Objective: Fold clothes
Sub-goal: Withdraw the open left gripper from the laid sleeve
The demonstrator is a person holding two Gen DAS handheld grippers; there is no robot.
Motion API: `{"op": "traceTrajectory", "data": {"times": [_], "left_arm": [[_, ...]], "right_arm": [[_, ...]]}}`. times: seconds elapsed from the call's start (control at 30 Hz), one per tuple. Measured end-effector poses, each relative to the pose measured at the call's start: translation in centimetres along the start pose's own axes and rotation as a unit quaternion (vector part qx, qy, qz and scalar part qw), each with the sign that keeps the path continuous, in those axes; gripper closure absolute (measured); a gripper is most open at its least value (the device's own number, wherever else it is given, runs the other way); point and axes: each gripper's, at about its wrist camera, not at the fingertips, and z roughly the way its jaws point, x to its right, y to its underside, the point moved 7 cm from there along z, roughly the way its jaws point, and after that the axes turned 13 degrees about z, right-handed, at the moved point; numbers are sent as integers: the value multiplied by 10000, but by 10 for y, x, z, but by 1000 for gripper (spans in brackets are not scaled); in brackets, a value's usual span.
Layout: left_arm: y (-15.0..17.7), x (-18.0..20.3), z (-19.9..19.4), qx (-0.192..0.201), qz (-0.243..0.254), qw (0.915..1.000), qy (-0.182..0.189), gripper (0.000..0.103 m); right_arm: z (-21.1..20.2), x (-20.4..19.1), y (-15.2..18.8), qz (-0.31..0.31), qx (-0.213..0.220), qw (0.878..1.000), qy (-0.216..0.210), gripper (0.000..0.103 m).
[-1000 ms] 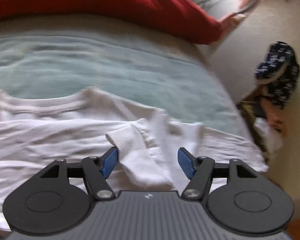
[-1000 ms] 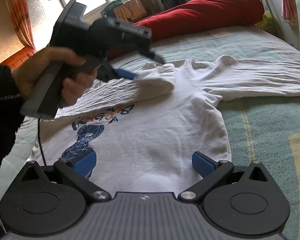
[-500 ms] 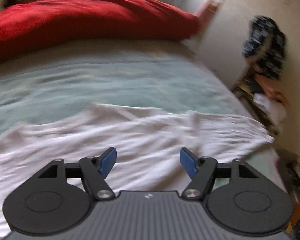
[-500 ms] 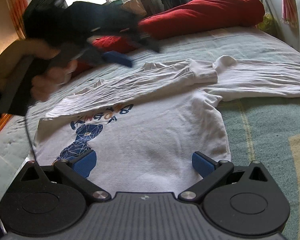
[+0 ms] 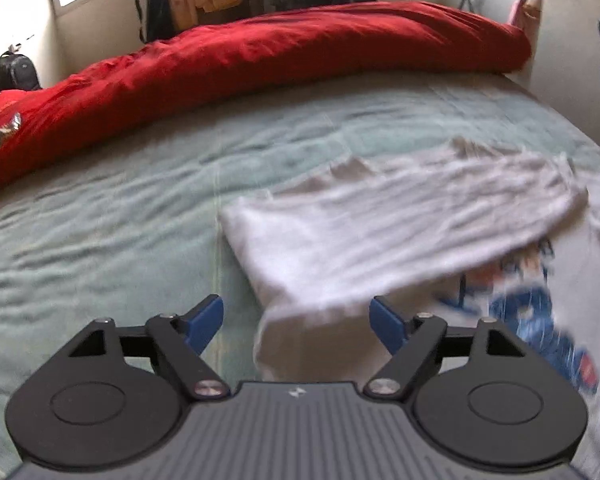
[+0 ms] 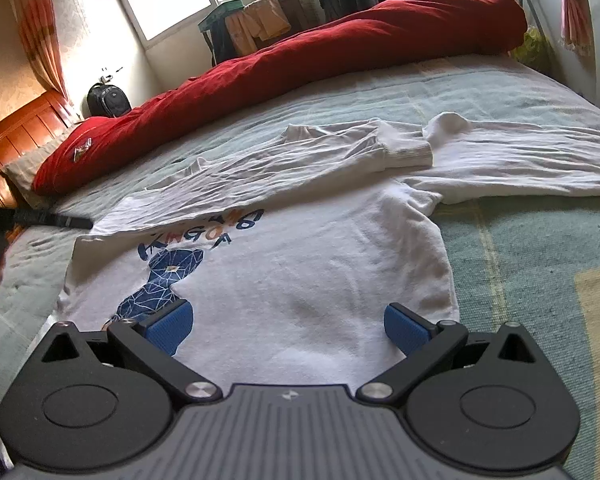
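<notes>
Your left tongs (image 5: pixel 296 320) stand apart, their jaws having just been opening, gripping nothing; the sweatshirt's (image 6: pixel 300 280) lower left corner sits between and just beyond them. Your right tongs (image 6: pixel 286 326) are likewise apart, poised over the hem. The sweatshirt lies flat on the bed (image 6: pixel 520 248), long axis running from hem at frame bottom toward the collar (upper centre). One sleeve (image 6: pixel 300 168) is folded across the chest; the other (image 6: pixel 520 164), at right, remains unfolded, nearer your right hand.
</notes>
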Motion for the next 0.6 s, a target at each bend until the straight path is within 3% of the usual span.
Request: {"op": "traceTrajectory", "data": {"times": [0.07,0.2,0.37,0.5,0.6], "left_arm": [[11,3,7,-57,85,9999,45,22],[19,1,21,34,148,9984,-551,22],[22,-26,24,440,-682,9924,-924,22],[36,-44,26,347,-896,9860,-1364,20],[44,-51,24,450,-939,9849,-1384,18]], "right_arm": [[1,-1,1,-74,8,10000,45,0],[4,-2,3,-181,35,9998,122,0],[6,-3,5,-293,63,9994,190,0],[7,-5,6,-371,77,9990,241,0],[6,-5,6,-379,81,9990,240,0]]}}
